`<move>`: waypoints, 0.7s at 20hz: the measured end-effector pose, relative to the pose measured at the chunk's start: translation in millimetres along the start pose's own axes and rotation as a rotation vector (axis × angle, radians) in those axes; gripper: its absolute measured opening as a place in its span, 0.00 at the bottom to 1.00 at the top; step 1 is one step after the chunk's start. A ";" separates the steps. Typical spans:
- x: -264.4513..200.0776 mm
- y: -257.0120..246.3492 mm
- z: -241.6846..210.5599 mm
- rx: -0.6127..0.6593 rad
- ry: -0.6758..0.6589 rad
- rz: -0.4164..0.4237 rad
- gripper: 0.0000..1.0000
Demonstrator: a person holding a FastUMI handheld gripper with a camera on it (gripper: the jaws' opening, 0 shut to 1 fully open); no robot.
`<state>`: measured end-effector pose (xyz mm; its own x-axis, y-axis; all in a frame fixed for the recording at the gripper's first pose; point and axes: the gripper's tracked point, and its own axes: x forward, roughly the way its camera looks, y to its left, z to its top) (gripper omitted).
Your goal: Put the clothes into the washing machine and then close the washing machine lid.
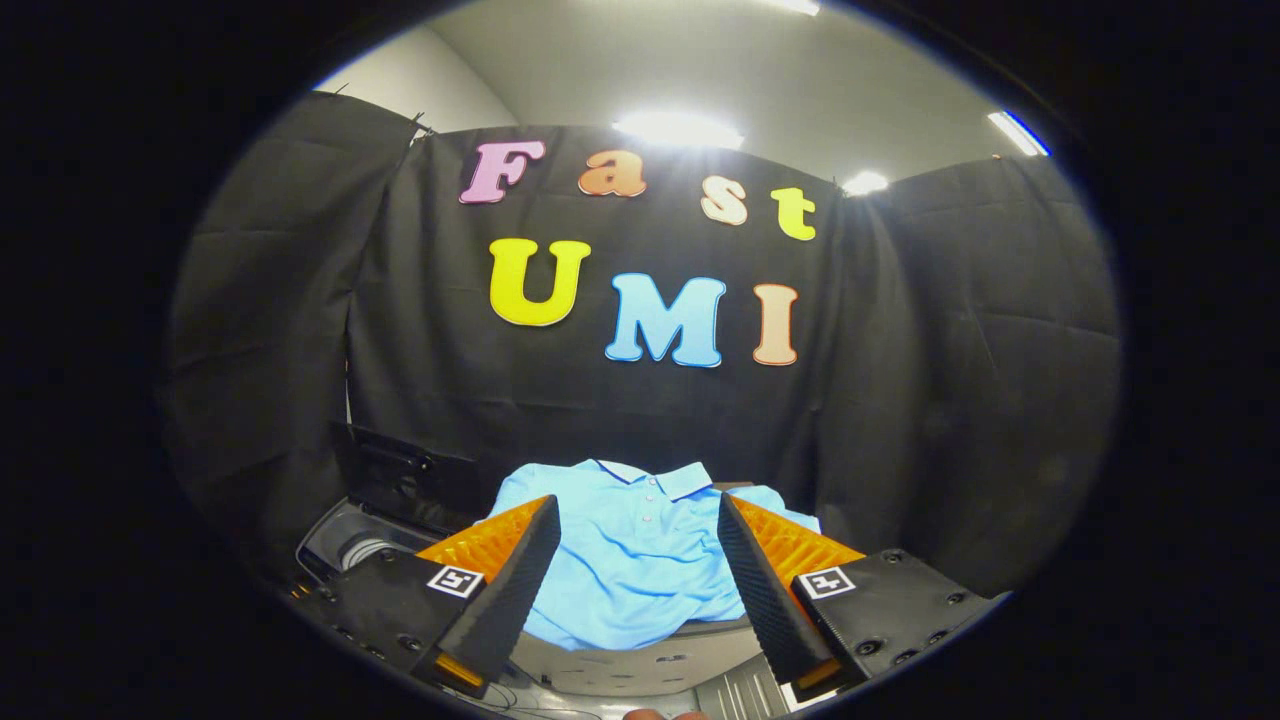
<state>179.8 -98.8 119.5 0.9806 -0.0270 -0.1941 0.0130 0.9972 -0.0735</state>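
The gripper [637, 545] stands open in the lower centre of the frame, its two fingers spread wide and holding nothing. The light blue polo shirt [640, 550] lies directly ahead of the fingers, seen through the gap between them — collar toward the far side, near the black cloth wall, and body spread toward the gripper. It rests on a grey surface [640, 665] whose near edge shows below the shirt hem. The shirt's long axis, collar to hem, appears to run roughly along the gripper's forward direction, so the fingers straddle its width. No contact between fingers and fabric is visible; the tips look to hover above and short of the cloth. The washing machine [350, 535] sits at the lower left of the frame, left of the shirt and beyond the left finger; its lid [400, 470] appears raised, dark against the wall, with a pale opening below. Judged from this layout, the first step is still pending: a forward and downward approach onto the fabric, then a carry to the left toward the opening.
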 end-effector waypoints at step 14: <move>91.6 -1.5 -14.0 0.011 0.162 0.073 0.98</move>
<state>266.9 -103.8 88.1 0.9347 0.0355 -0.3537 -0.0540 0.9976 -0.0426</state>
